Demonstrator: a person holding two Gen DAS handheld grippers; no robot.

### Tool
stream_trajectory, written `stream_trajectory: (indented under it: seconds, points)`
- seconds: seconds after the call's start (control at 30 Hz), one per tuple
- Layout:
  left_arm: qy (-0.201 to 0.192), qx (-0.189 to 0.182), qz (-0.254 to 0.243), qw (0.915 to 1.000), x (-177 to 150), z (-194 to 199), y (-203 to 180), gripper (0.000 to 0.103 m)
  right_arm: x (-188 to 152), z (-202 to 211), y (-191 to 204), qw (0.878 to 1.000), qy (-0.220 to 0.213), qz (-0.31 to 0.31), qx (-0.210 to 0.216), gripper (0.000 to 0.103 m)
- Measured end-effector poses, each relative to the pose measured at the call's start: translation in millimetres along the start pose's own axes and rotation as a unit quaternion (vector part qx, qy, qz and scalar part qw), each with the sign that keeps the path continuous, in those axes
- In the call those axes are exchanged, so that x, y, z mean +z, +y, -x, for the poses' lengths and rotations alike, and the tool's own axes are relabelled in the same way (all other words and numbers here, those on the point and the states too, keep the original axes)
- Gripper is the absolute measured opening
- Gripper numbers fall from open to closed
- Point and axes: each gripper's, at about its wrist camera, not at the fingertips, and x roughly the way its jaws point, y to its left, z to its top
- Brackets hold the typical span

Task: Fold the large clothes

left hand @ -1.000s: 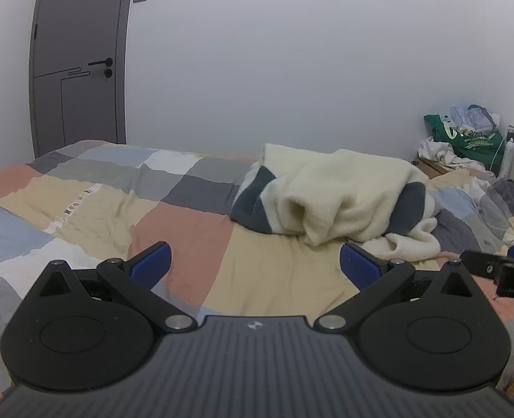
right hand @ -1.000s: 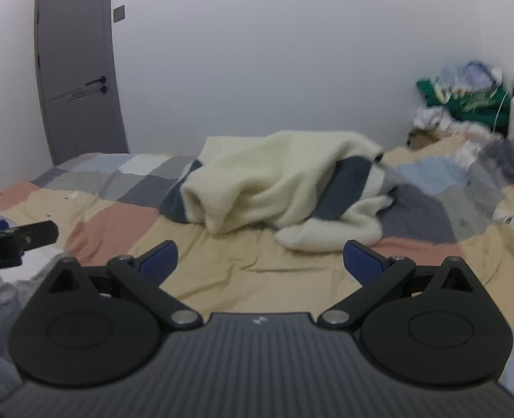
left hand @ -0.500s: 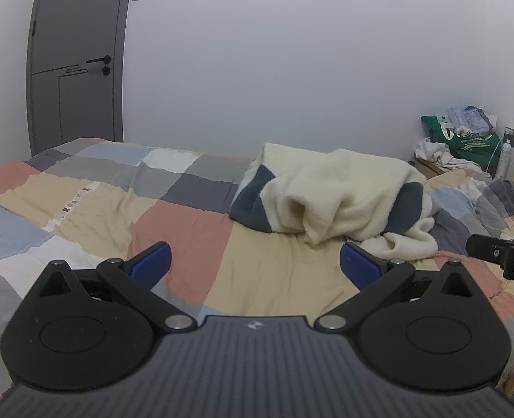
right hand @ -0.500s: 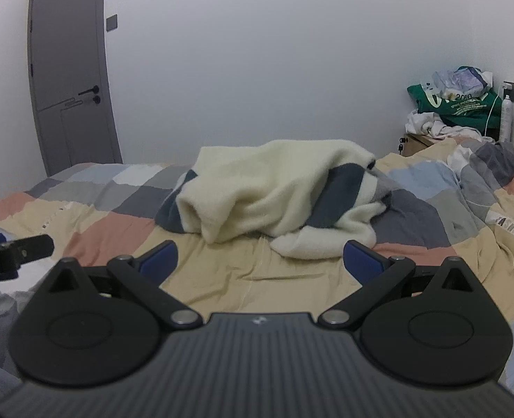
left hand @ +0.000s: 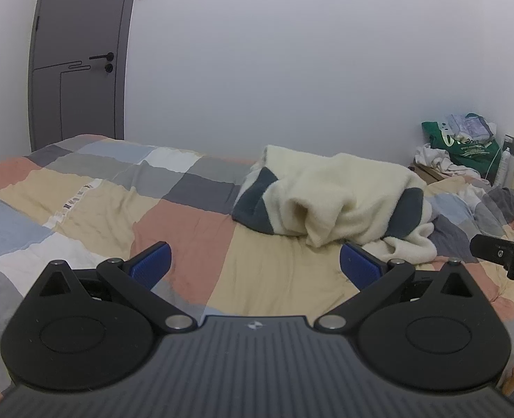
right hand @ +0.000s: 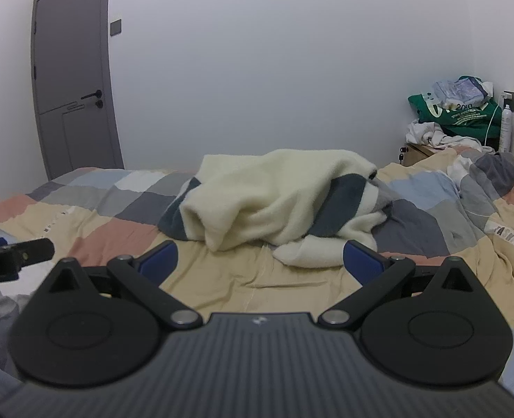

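I have folded nothing yet: the cream-and-navy fleece garment (left hand: 340,205) lies crumpled mid-bed on the patchwork duvet (left hand: 187,230). My left gripper (left hand: 255,261) and right gripper (right hand: 259,257) hang short of it, fingers spread, empty. Beyond the garment, a laundry pile (right hand: 455,111) crowds the corner; nothing blocks my reach.

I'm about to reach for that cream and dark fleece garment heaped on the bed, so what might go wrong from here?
1. The cream fleece garment lies bunched, so an open gripper may pinch several layers at once rather than one edge.
2. It rests directly on the loose patchwork duvet; a low grasp might catch the cover as well.
3. The left gripper and right gripper sit close together, so they may collide when reaching in.
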Motion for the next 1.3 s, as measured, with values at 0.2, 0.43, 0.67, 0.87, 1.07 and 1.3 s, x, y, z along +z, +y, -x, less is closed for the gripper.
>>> stream_trajectory:
  seconds: [0.2, 0.43, 0.67, 0.87, 1.07, 1.3]
  points:
    - [0.001, 0.005, -0.002, 1.0, 0.0, -1.2, -0.7, 0.103, 0.4, -1.2, 0.8, 1.0, -0.002, 0.001, -0.005, 0.103]
    - [0.003, 0.009, 0.005, 0.9999, 2.3, -6.7, 0.5, 0.103, 1.8, -3.3, 2.3, 1.0, -0.003, 0.004, -0.013, 0.103]
    - [0.01, 0.007, -0.006, 0.9999, 9.3, -17.7, -5.0, 0.103, 6.2, -7.5, 0.4, 1.0, 0.001, -0.006, 0.001, 0.103]
    - [0.017, 0.017, -0.015, 0.9996, 25.5, -40.6, -11.0, 0.103, 17.8, -21.8, -4.6, 0.999, 0.016, -0.027, -0.005, 0.103]
    - [0.022, 0.014, -0.036, 0.999, 49.6, -73.3, -21.3, 0.103, 42.0, -45.6, -9.0, 0.999, 0.015, -0.045, -0.003, 0.103]
    - [0.035, 0.019, -0.048, 0.998, 72.1, -121.7, -27.5, 0.103, 64.0, -86.1, -16.3, 0.997, 0.021, -0.072, 0.011, 0.103]
